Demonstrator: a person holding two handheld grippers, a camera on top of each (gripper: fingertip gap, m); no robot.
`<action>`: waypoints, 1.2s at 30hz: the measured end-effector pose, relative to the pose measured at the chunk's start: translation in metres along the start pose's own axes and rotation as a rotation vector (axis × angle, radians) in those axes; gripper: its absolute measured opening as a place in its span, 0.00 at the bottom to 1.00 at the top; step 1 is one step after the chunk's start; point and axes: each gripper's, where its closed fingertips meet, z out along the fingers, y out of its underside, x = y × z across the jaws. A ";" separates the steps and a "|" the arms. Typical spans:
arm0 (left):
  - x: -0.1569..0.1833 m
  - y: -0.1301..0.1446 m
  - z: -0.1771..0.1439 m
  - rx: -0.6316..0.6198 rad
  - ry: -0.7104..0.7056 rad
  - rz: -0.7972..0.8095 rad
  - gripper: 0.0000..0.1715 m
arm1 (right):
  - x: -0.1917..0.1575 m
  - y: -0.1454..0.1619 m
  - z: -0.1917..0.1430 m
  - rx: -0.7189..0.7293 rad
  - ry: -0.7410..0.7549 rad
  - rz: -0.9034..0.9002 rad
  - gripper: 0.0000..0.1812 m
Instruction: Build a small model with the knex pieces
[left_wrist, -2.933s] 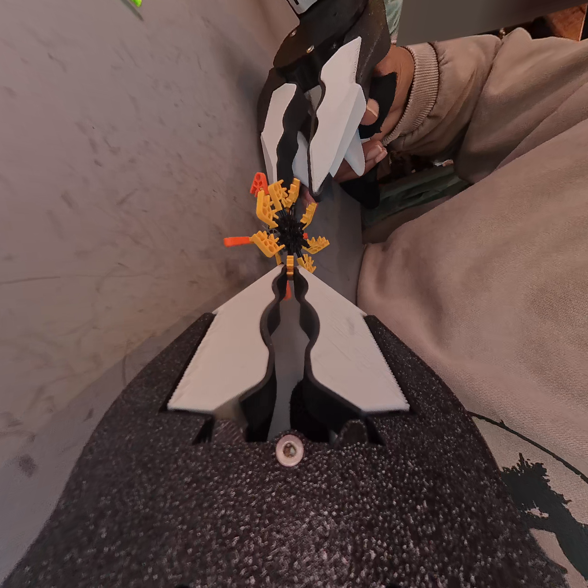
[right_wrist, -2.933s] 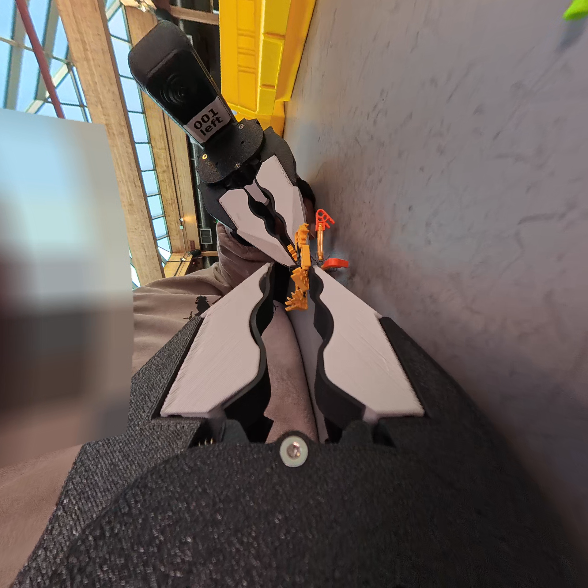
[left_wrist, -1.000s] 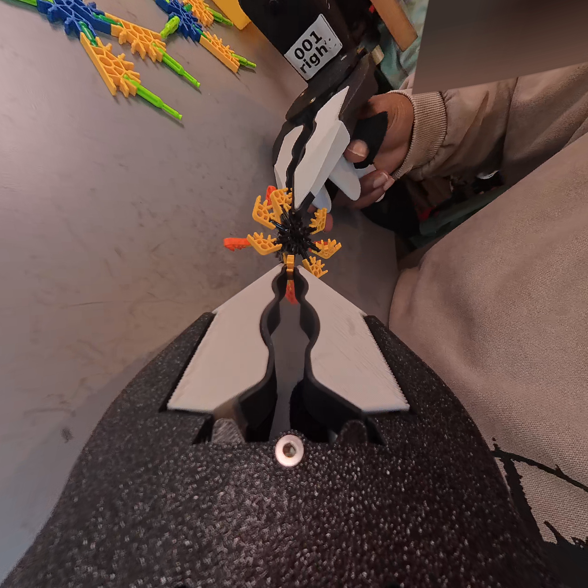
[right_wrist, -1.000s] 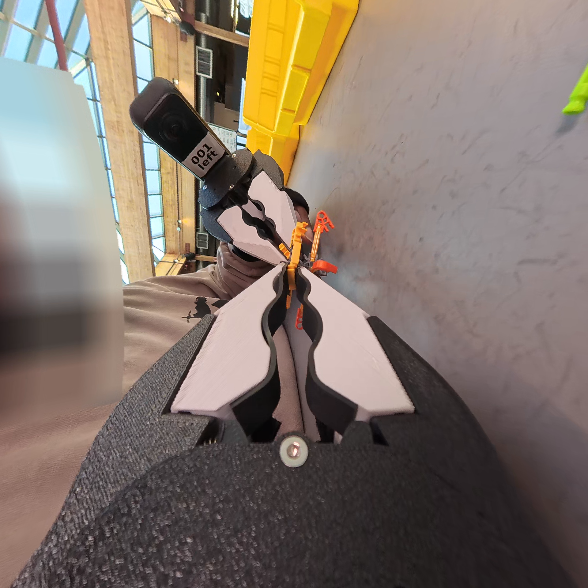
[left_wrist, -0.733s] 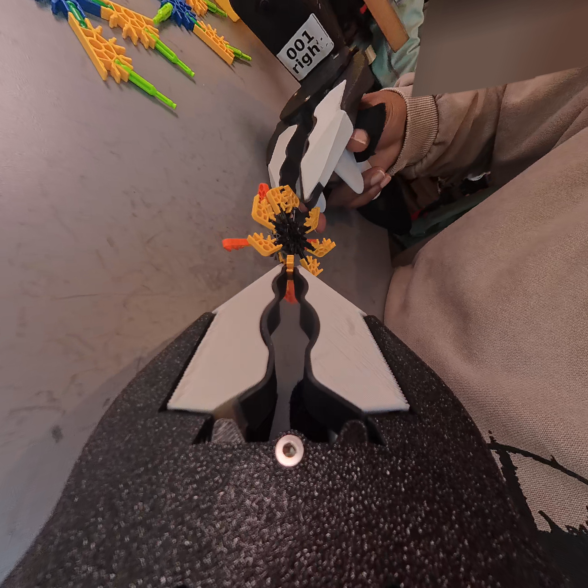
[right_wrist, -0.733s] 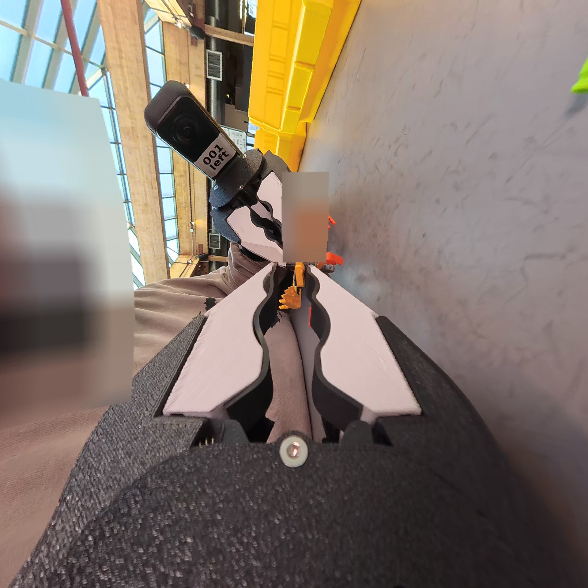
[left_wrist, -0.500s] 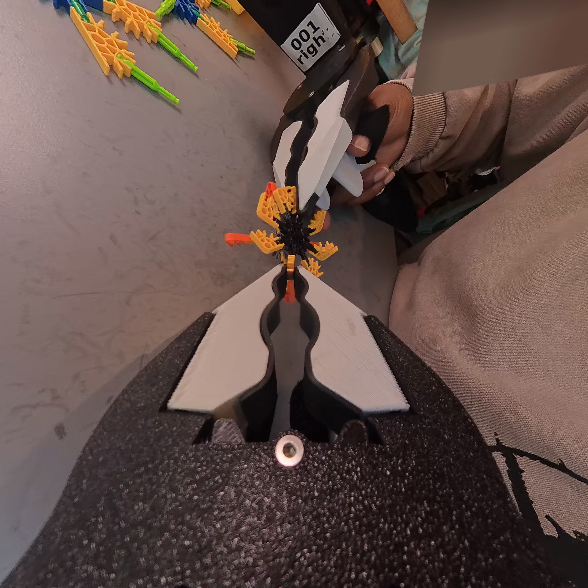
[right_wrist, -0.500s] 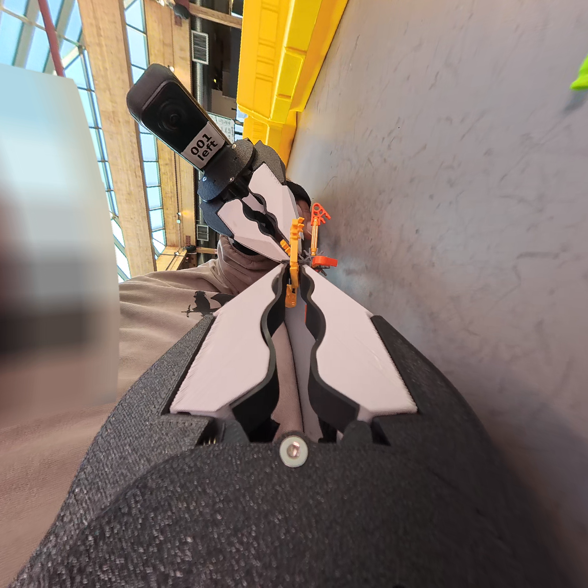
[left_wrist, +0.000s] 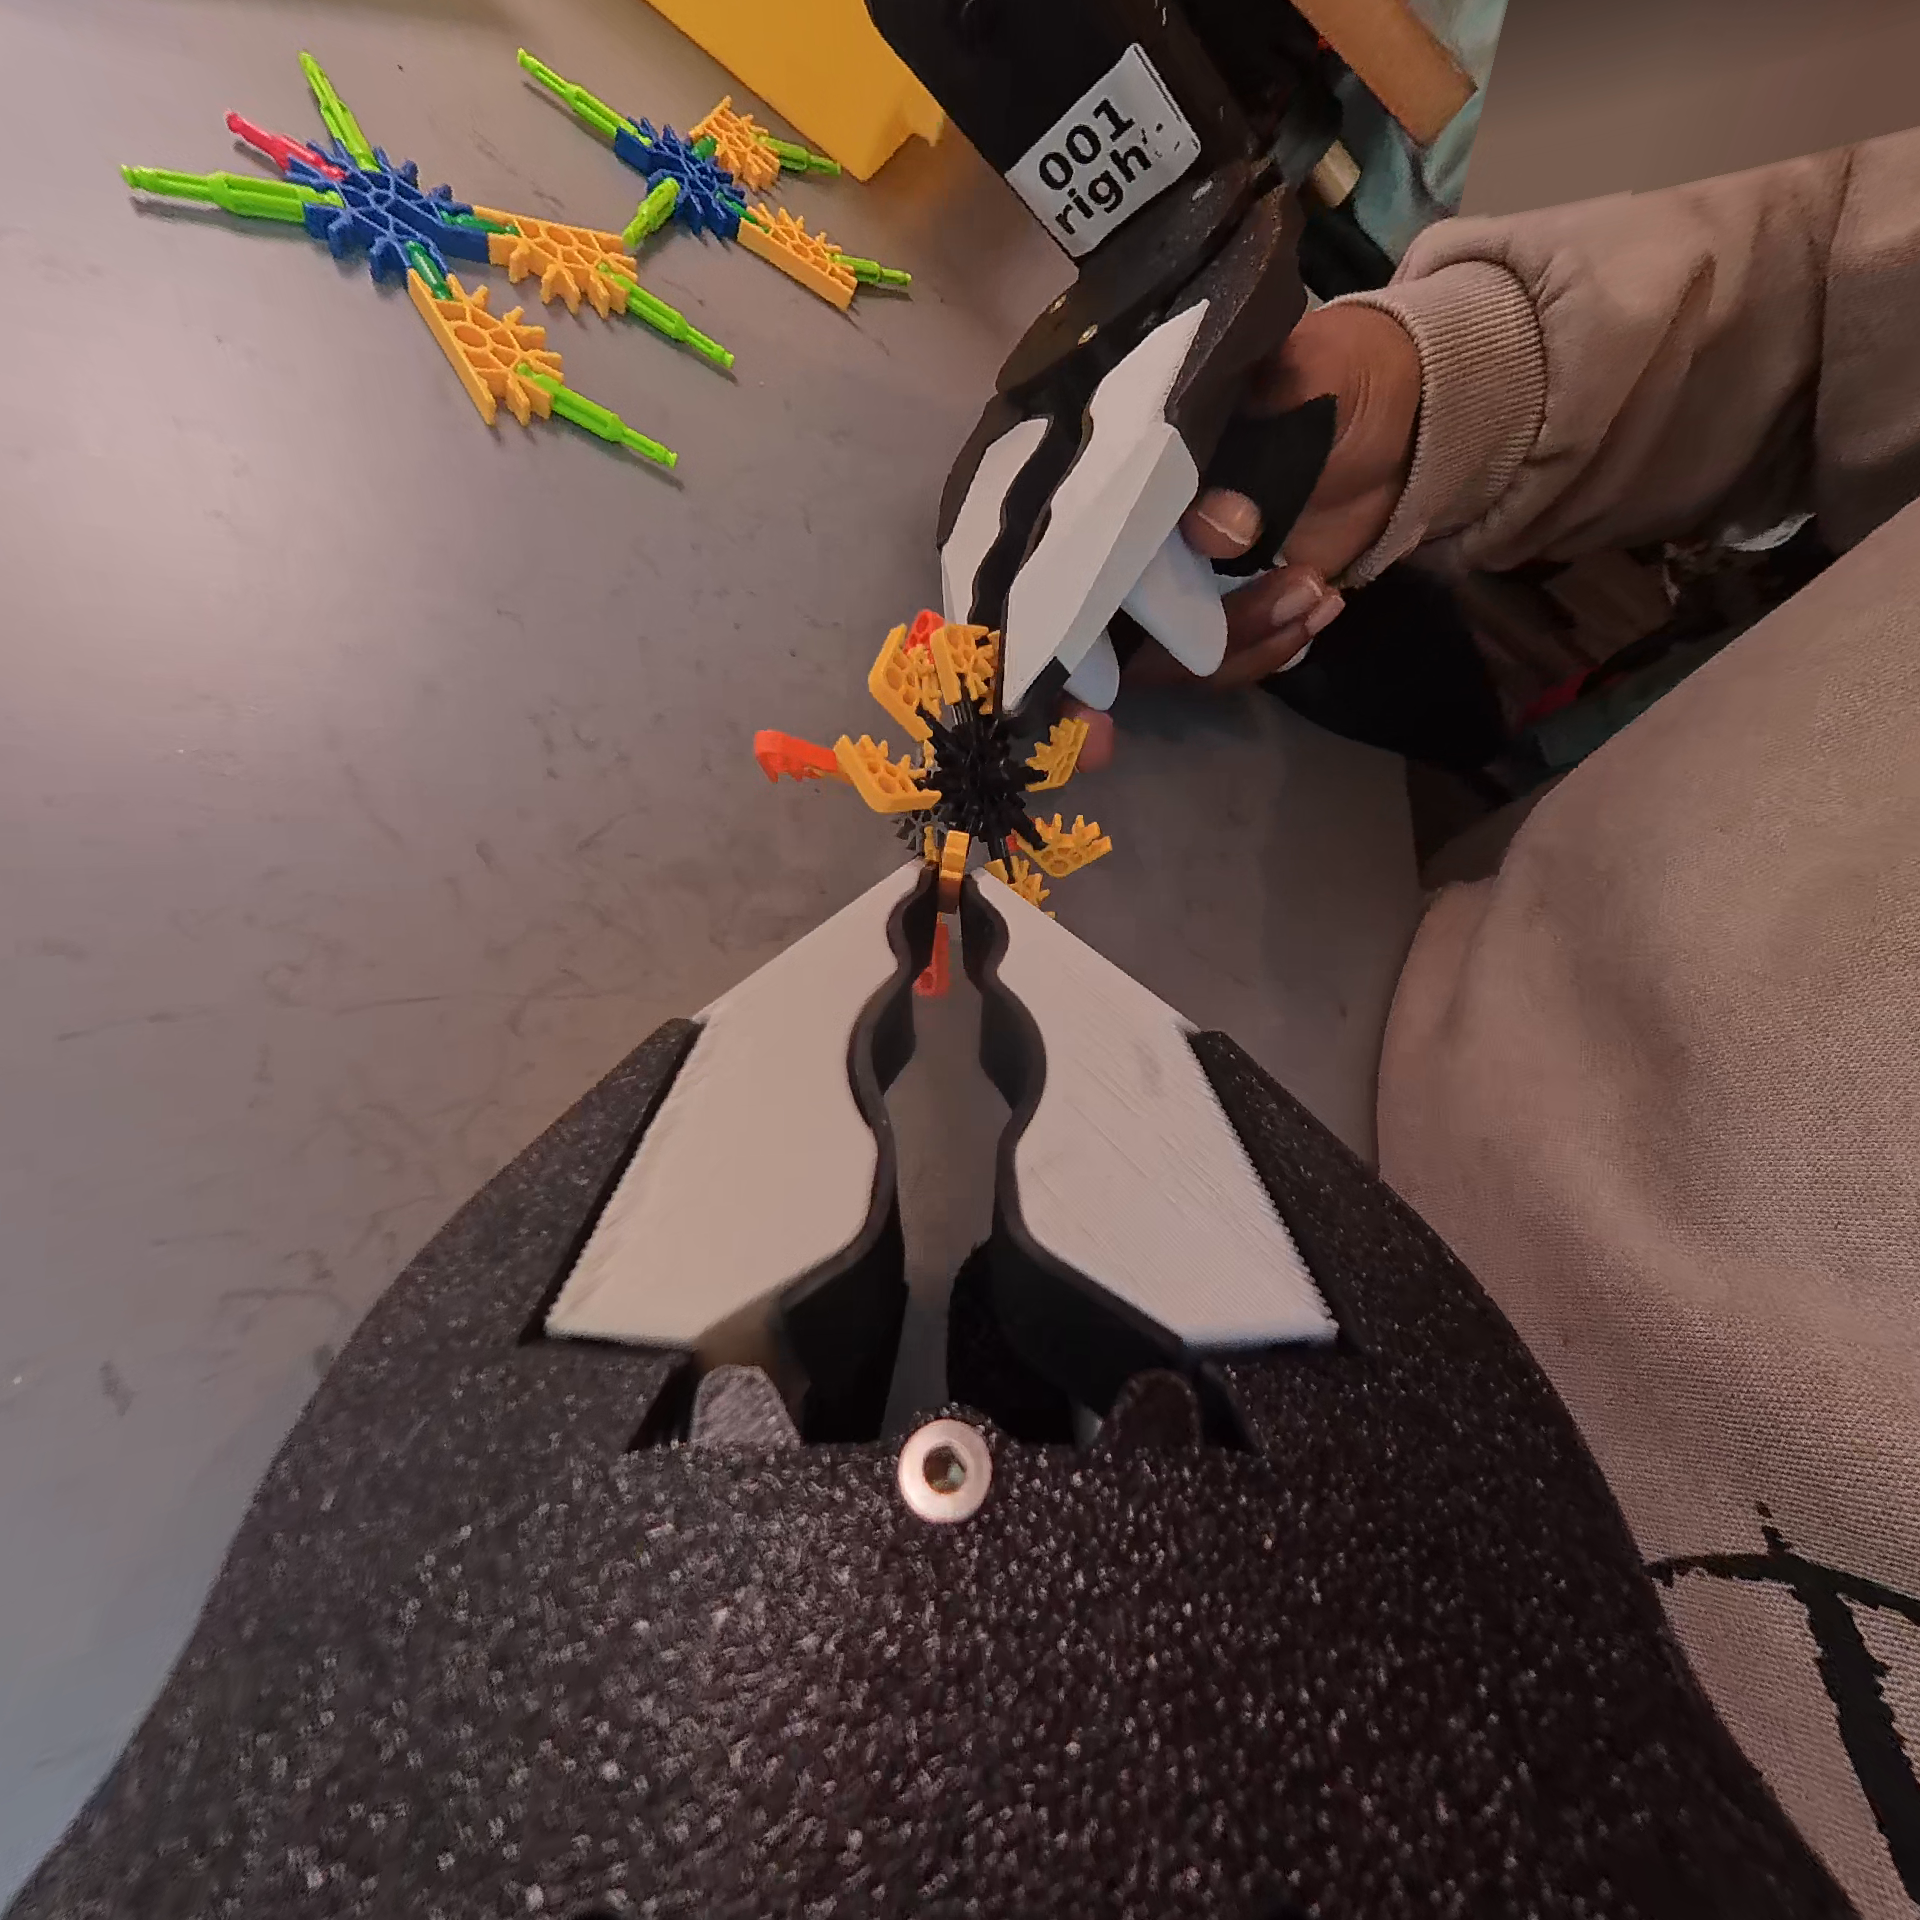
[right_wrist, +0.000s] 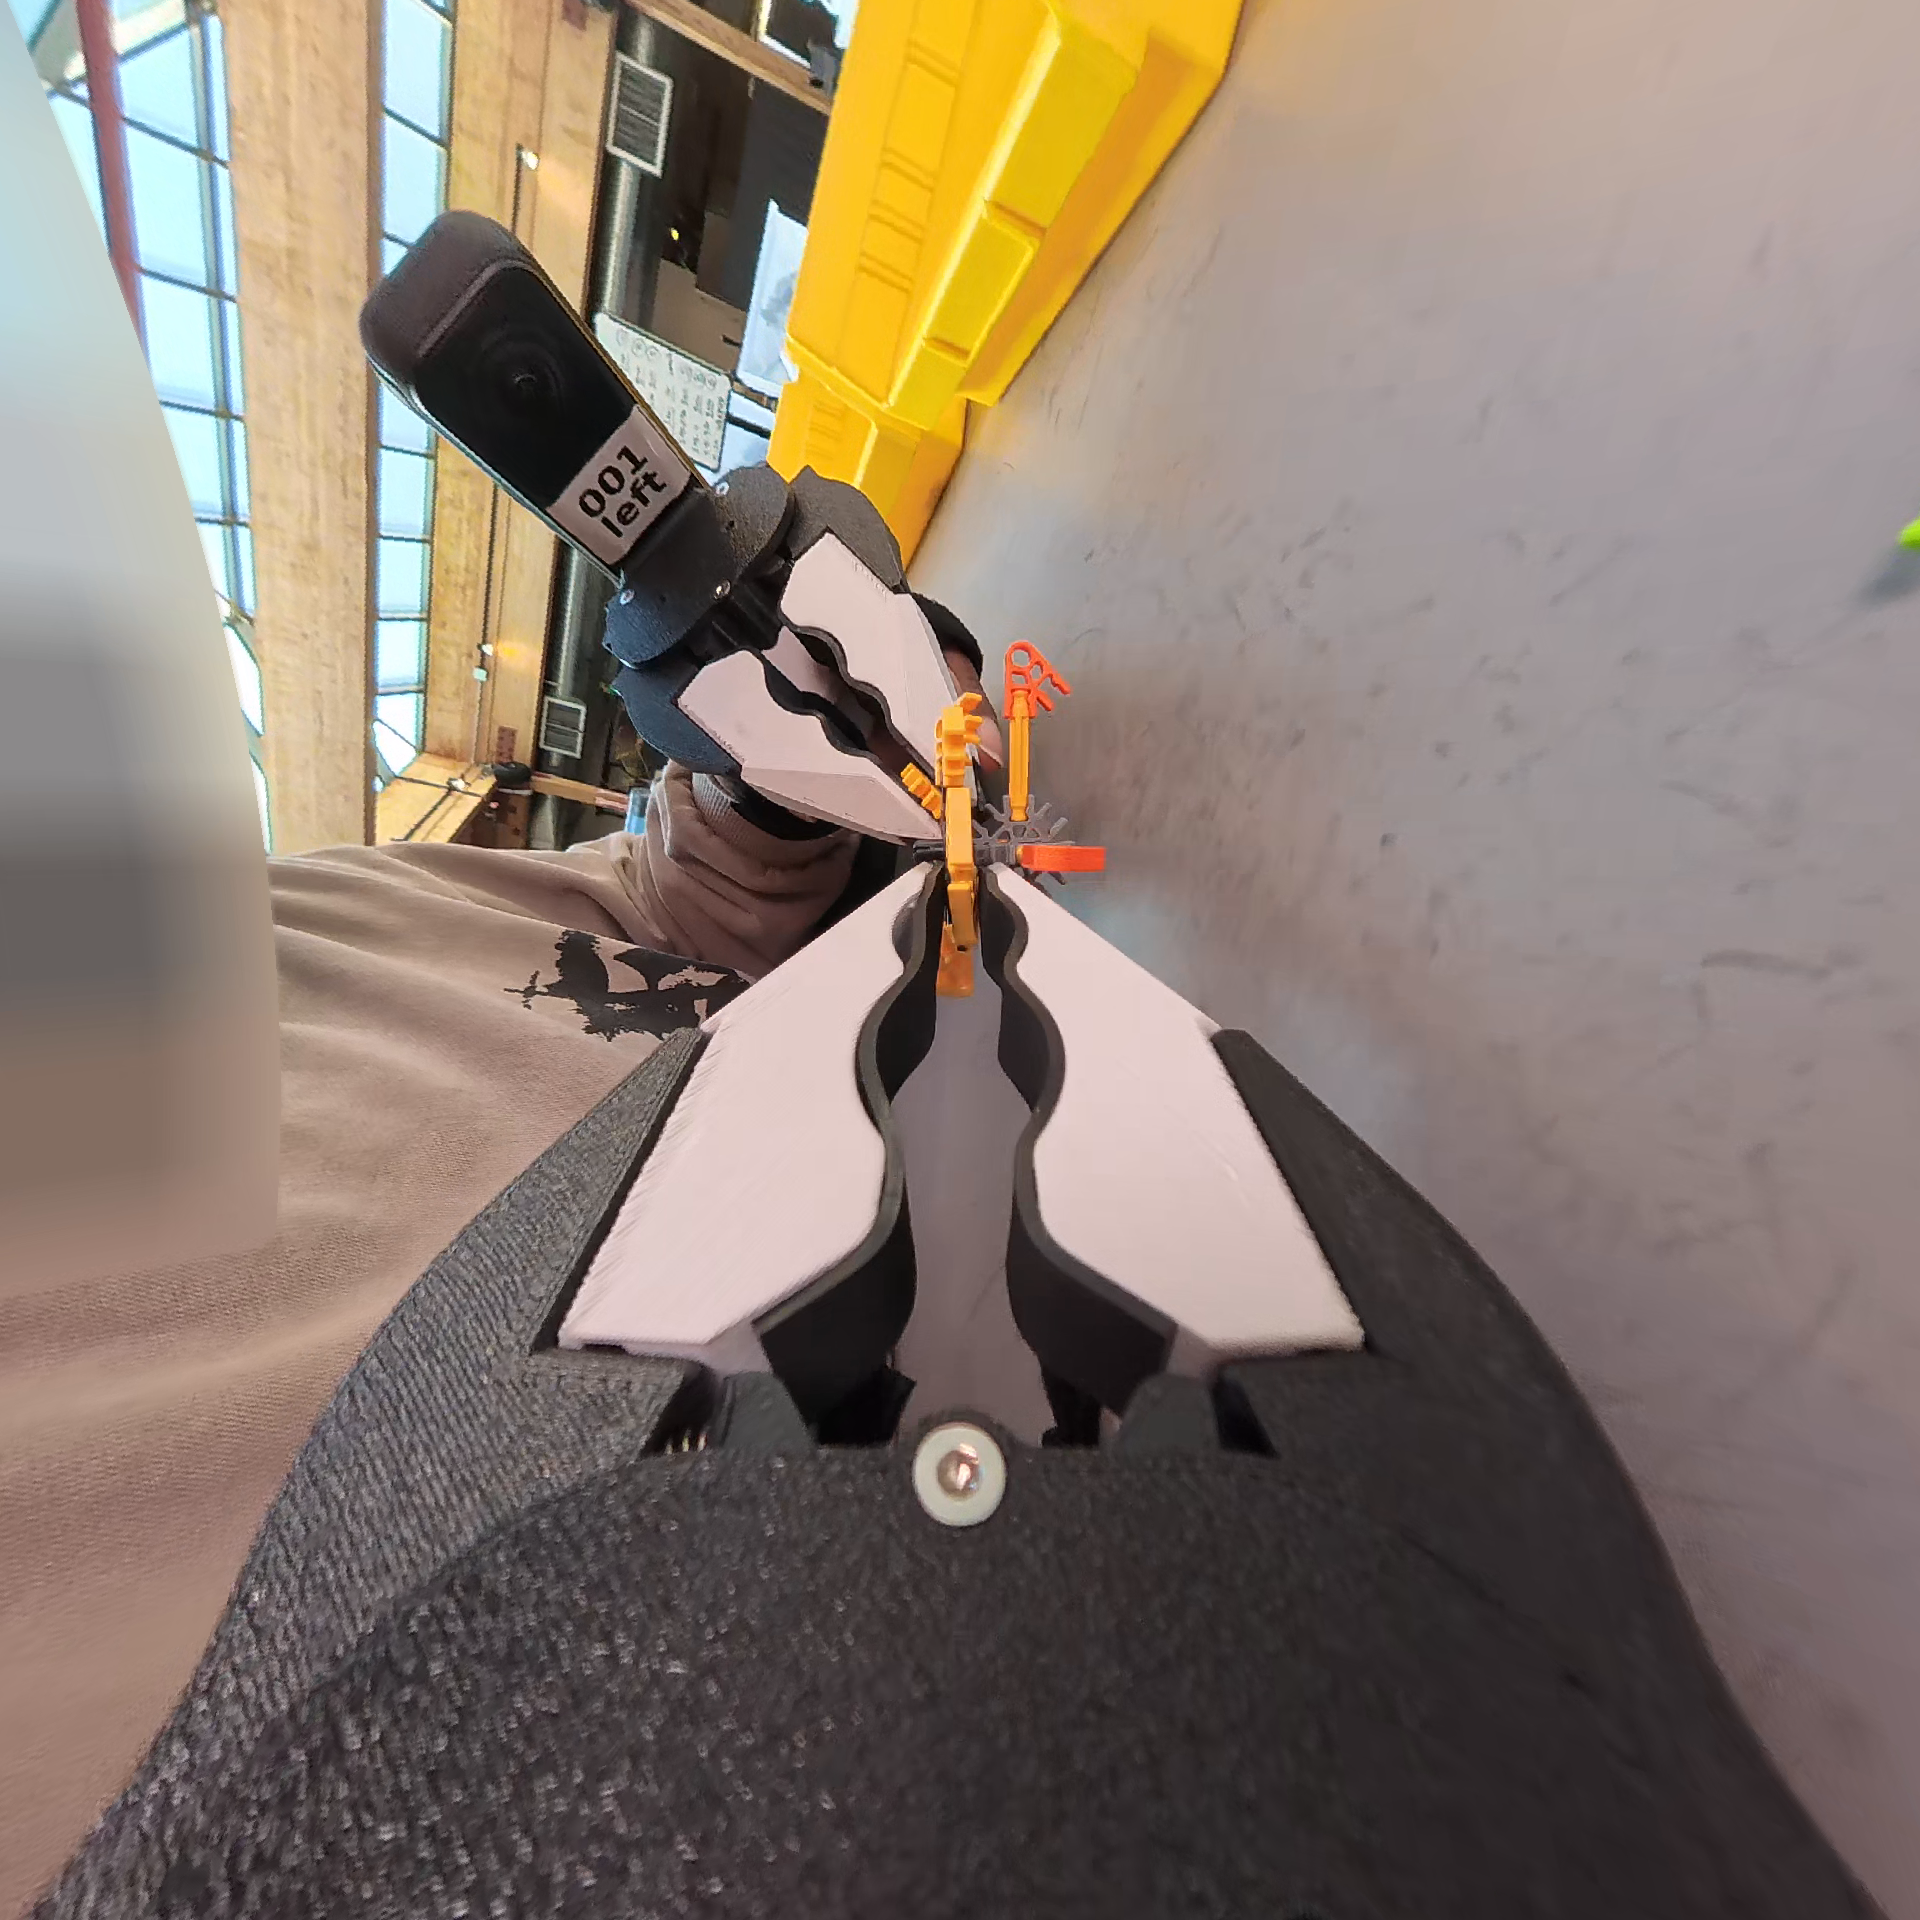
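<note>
Here the left claw is clamped on a yellow arm of a small toy, a black spiky hub ringed with yellow connectors and orange clips. The toy stands just past the claw's tips, held clear above the grey bench. The right claw pinches another yellow arm of the same toy from the opposite side, jaws closed on it, so the two claws meet nearly tip to tip. A hand in a beige sleeve grips the right one. Farther out on the bench, well apart, lie two flat blue stars with green rods beside a yellow bin. The bench between shows bare grey; its near edge meets the person's lap.
</note>
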 end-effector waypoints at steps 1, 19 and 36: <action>0.000 -0.001 0.000 0.005 -0.006 0.011 0.02 | -0.002 -0.002 -0.001 0.008 -0.004 -0.022 0.02; -0.007 -0.015 -0.004 0.085 -0.120 0.048 0.03 | -0.009 -0.011 -0.002 0.074 0.006 -0.174 0.01; -0.007 -0.039 -0.024 0.314 0.049 -0.206 0.08 | -0.027 -0.033 0.000 0.199 -0.146 -0.123 0.00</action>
